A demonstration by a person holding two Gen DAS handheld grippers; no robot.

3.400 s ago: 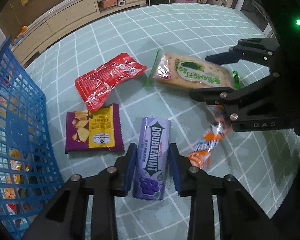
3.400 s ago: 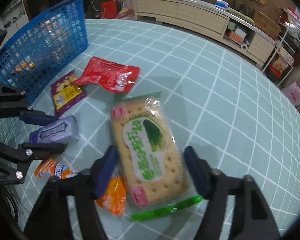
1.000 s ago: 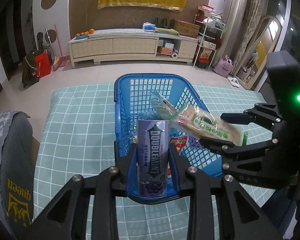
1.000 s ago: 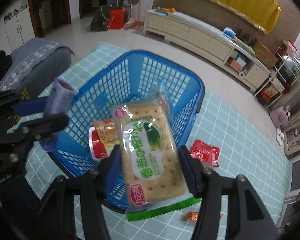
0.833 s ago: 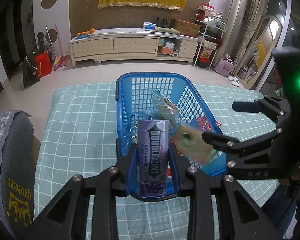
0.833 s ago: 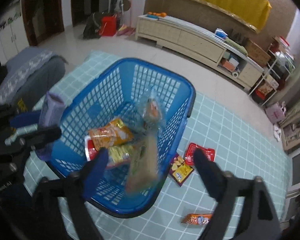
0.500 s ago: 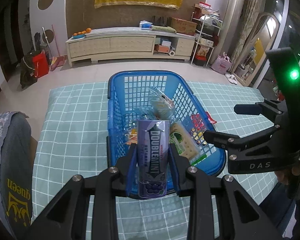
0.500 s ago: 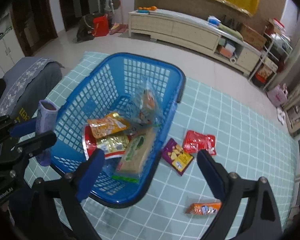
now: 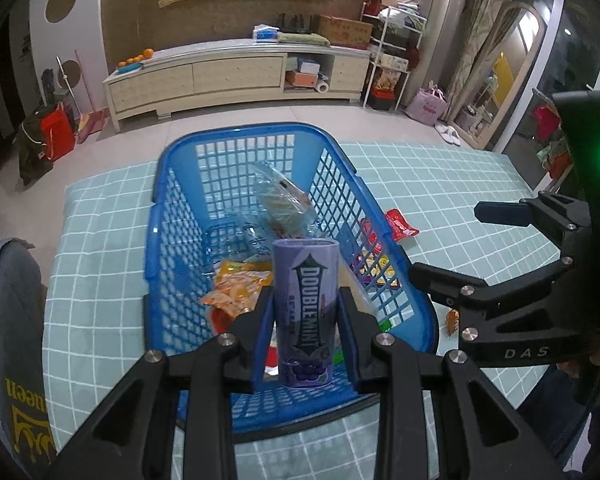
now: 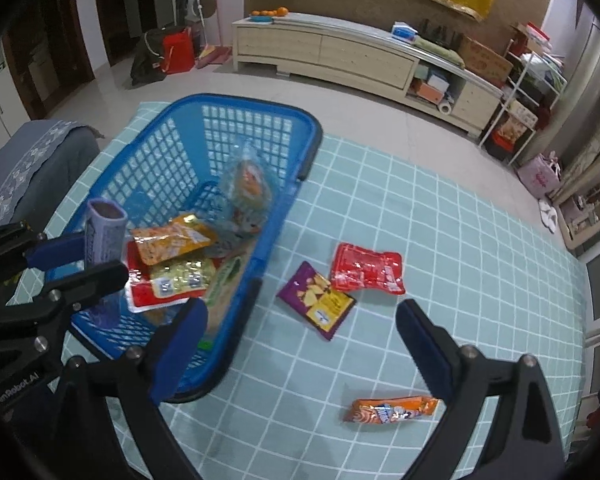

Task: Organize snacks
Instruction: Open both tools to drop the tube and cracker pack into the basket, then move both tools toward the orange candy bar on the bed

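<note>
My left gripper [image 9: 304, 338] is shut on a purple Doublemint tube [image 9: 305, 272], held upright over the near end of the blue basket [image 9: 156, 216]. The right wrist view shows that tube [image 10: 105, 226] at the basket's [image 10: 260, 101] left side. My right gripper [image 10: 300, 334] stands wide open with nothing between its pads, over the tablecloth just right of the basket. A cracker pack [image 10: 225, 278] leans inside the basket's right wall among several other snack bags. On the cloth lie a red pouch [image 10: 366, 268], a purple chip pack [image 10: 317, 301] and an orange packet [image 10: 392, 410].
The checked teal tablecloth [image 10: 440, 240] runs out to the right of the basket. A grey cushioned seat [image 9: 12, 320] stands past the table's left edge. A long sideboard [image 9: 236, 72] and shelves line the far wall.
The cracker pack dropped out of my right gripper into the basket as the jaws opened wide. The right gripper then shifted right over the cloth. The left gripper carried the tube closer over the basket.
</note>
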